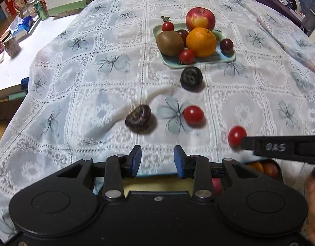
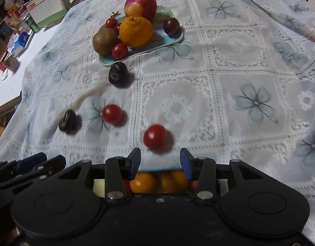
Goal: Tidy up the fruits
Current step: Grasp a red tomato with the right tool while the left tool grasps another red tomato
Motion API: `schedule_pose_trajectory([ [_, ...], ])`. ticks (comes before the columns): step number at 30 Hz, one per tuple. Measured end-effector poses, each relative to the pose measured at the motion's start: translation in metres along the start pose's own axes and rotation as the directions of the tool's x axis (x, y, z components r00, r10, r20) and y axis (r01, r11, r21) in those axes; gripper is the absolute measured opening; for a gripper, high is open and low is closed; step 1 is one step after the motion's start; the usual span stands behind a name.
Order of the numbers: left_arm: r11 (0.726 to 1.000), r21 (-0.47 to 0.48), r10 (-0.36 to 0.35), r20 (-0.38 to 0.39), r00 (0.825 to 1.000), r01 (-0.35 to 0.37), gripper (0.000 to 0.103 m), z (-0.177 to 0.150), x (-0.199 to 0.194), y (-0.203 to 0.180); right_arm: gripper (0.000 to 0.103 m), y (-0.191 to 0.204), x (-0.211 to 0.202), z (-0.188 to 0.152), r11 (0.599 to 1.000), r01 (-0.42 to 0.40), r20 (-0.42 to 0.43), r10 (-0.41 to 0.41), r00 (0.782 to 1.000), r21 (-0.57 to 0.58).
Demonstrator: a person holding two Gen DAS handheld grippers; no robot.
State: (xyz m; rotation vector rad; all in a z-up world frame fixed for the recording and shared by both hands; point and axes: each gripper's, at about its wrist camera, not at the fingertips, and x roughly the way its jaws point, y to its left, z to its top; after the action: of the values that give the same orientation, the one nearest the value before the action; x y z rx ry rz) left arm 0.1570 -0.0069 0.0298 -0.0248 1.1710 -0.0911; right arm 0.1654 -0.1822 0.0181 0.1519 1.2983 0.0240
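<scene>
Plate [image 1: 229, 58] holds most fruit; four small ones remain on my table [image 2: 218, 106]; both tools [image 1: 157, 160] [image 2: 160, 162] spread, empty.

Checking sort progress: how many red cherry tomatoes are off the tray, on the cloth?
2: one cherry tomato on a flower print mid-cloth, another tomato just ahead of the right gripper. Others may be hidden under the grippers.
</scene>
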Motion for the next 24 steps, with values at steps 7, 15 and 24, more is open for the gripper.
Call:
schedule_pose_trajectory([
  [7, 1.0, -0.028, -0.012, 0.013, 1.0, 0.013, 0.043, 0.015, 0.009, 0.004, 0.045, 0.006, 0.033, 0.013, 1.0, 0.009, -0.031, -0.008, 0.999, 0.026],
  [15, 0.999, -0.035, -0.037, 0.012, 0.999, 0.037, 0.043, 0.027, 0.021, -0.003, 0.032, 0.009, 0.051, 0.014, 0.999, 0.032, -0.014, -0.032, 0.999, 0.02],
  [24, 0.998, 0.001, -0.061, 0.0, 0.998, 0.061, 0.044, 0.038, 0.048, -0.036, 0.032, -0.012, 0.03, 0.006, 0.998, 0.037, 0.038, -0.039, 0.999, 0.053],
])
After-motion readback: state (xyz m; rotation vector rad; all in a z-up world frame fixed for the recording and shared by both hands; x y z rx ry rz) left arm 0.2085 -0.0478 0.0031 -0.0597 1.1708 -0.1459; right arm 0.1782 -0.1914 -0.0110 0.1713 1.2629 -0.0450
